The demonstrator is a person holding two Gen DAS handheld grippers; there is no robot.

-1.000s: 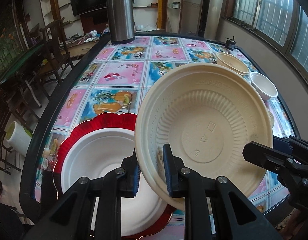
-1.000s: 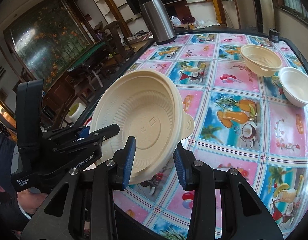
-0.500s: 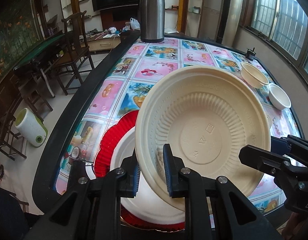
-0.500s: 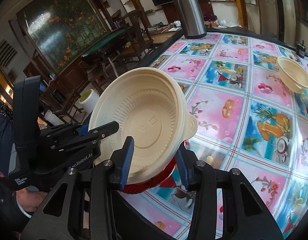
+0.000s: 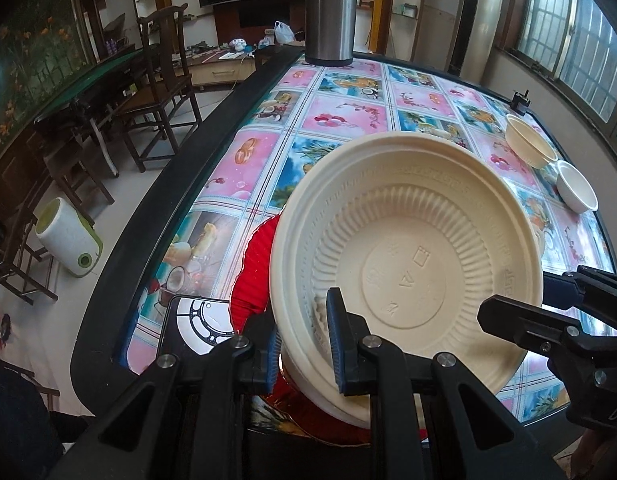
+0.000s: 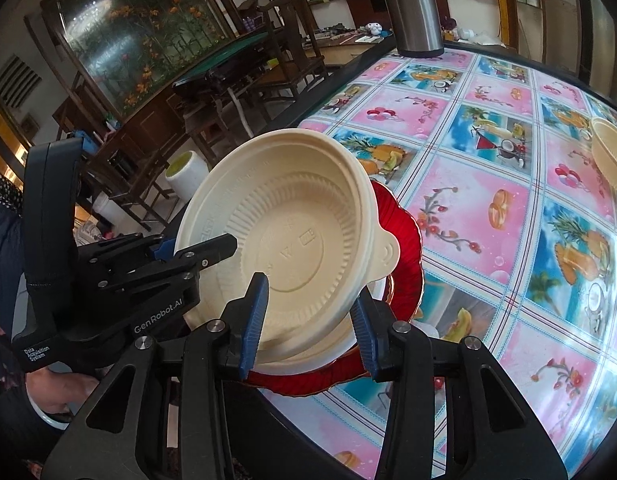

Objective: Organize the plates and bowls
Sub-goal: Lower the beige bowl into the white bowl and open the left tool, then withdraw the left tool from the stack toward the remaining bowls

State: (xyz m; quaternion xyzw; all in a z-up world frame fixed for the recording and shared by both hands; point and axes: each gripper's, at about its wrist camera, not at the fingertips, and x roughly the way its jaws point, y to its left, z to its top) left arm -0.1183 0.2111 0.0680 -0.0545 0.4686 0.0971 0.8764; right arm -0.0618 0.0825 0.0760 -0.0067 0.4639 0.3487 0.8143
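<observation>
1. Two grippers meet on one beige plate (image 5: 408, 256), which is tilted above the near edge of the surface (image 5: 348, 120), its ribbed well facing us.
2. Far left: a red plate (image 5: 256, 264) with a fluted rim lies flat on the patterned cloth. A white plate (image 5: 344, 404) rests on it and shows only as a sliver under the beige plate.
3. Left gripper (image 5: 302, 344): jaws are clamped on the beige plate's near rim, one blue pad inside the well and the other behind the rim.
4. We cannot tell whether the beige plate's lower edge touches the white plate.
5. Centre, far end of the surface: a steel thermos (image 5: 330, 12) stands upright, well apart from the plates.
6. Right gripper (image 6: 310, 320): jaws straddle the opposite rim of the beige plate, next to its small tab. One pad is over the inner wall and one is beside the outer wall. We cannot tell from either view whether the pads press on it.
7. Far right: a beige bowl (image 5: 528, 146) and a white bowl (image 5: 576, 190) sit upright just beside each other near the surface's right edge, well apart from the plate stack.
</observation>
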